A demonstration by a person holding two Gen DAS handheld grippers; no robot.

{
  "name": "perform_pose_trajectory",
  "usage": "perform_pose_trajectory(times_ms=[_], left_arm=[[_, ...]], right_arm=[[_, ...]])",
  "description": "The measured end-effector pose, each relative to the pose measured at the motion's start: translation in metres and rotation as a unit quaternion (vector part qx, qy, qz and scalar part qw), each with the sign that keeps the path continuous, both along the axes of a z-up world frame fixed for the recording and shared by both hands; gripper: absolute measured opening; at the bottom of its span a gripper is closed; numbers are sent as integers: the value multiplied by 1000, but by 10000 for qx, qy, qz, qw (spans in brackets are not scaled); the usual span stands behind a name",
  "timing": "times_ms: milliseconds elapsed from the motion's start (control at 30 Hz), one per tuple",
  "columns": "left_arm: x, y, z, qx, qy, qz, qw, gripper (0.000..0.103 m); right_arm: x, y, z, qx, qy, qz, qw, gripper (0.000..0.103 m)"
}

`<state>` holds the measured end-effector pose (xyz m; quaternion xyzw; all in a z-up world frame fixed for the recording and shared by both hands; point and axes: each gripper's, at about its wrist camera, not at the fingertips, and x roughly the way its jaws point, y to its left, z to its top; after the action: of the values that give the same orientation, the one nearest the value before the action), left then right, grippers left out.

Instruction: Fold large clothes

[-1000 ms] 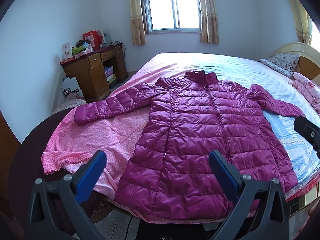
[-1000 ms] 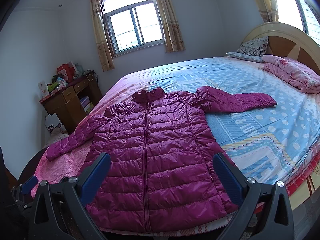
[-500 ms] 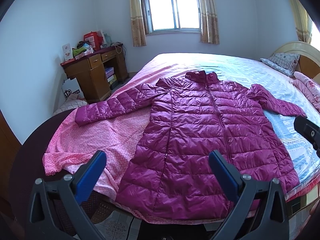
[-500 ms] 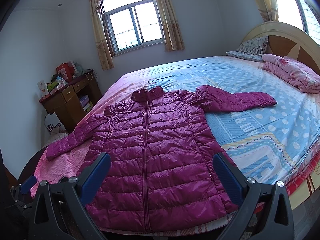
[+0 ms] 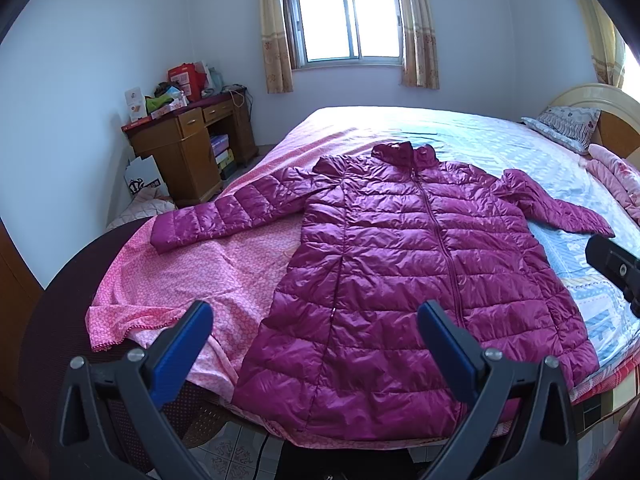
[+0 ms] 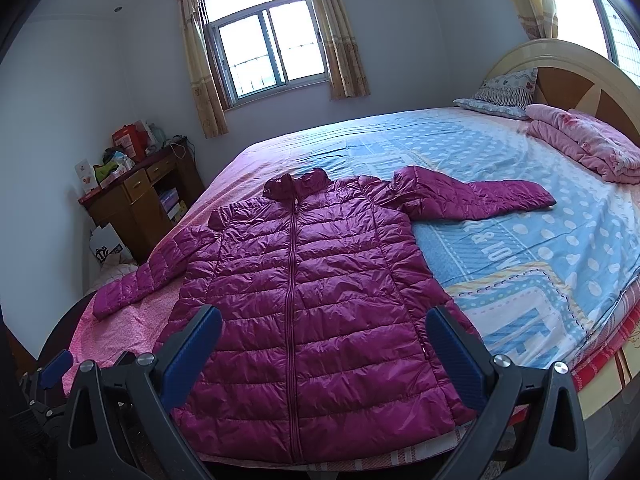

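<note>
A jacket (image 5: 404,276) is spread flat on the bed (image 6: 520,216); both the left gripper (image 5: 316,344) and the right gripper (image 6: 324,344) are held wide apart near its hem

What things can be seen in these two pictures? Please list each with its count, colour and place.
padded coat: one, magenta, flat on the bed, zipped, sleeves spread
bed: one, blue and pink sheets, fills the middle
headboard: one, cream and brown, far right
pillow: one, patterned, by the headboard
folded blanket: one, pink, beside the pillow
desk: one, brown, left wall, cluttered top
window: one, beige curtains, far wall
left tongs: one, black with blue pads, open, above the hem
right tongs: one, same colours, open, above the hem
</note>
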<state>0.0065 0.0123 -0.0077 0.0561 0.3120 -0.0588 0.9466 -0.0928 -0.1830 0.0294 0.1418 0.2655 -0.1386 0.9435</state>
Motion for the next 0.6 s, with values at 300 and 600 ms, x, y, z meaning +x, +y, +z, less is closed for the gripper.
perform_pose_trajectory(times_ms=[300, 600], left_arm=[[0, -1, 0, 10, -5, 3, 10000, 103], [0, -1, 0, 24, -6, 6, 10000, 103]], right_arm=[[2, 1, 0, 64, 59, 19, 10000, 102], [2, -1, -1, 127, 81, 22, 9999, 102]])
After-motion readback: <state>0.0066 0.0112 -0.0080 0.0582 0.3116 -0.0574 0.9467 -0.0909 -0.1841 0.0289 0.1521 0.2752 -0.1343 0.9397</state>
